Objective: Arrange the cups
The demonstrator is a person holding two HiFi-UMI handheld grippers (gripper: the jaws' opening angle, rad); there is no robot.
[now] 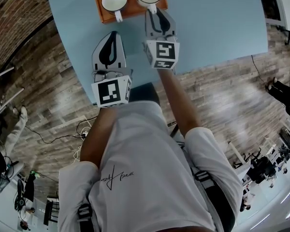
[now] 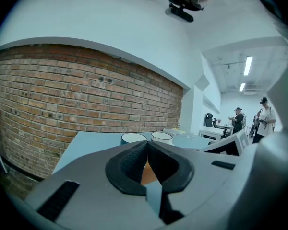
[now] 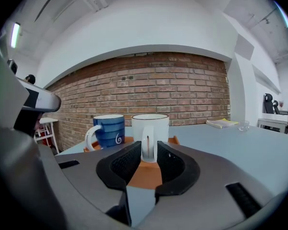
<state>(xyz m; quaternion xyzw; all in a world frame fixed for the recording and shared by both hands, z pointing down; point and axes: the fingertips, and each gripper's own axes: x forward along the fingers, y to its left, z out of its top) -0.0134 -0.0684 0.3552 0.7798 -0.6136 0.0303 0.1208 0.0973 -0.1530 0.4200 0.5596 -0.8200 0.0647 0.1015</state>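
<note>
Right gripper (image 3: 147, 151): we hold it close to level with its jaws parted, one black pad on either side of a cup's handle. We see neither pad pressing, so we read it as loose around the handle, not clamped.
White ceramic cup (image 3: 150, 124): it stands upright at 12 o'clock from those jaws, with its loop handle (image 3: 147, 145) turned straight back toward us.
Orange rectangular tray (image 3: 145, 175): it lies under the cup and carries both cups, on the pale blue table (image 1: 212, 23).
Blue striped ceramic cup (image 3: 110, 131): it sits at 9 o'clock of the white one, just beside it. We cannot tell whether they touch.
Left gripper (image 2: 147, 145): its jaws are closed together on nothing. In the head view it sits at 7 o'clock of the other tool, short of the tray.
Handling: we judge the white cup to be stiff, glazed and slippery, with some weight, and likely to chip if it knocks its neighbour.
Where to take hold: we would put the pads flat on both sides of the handle loop, close to the cup wall. That grip is off centre, so we expect the cup to want to swing, and we would lift it slowly.
</note>
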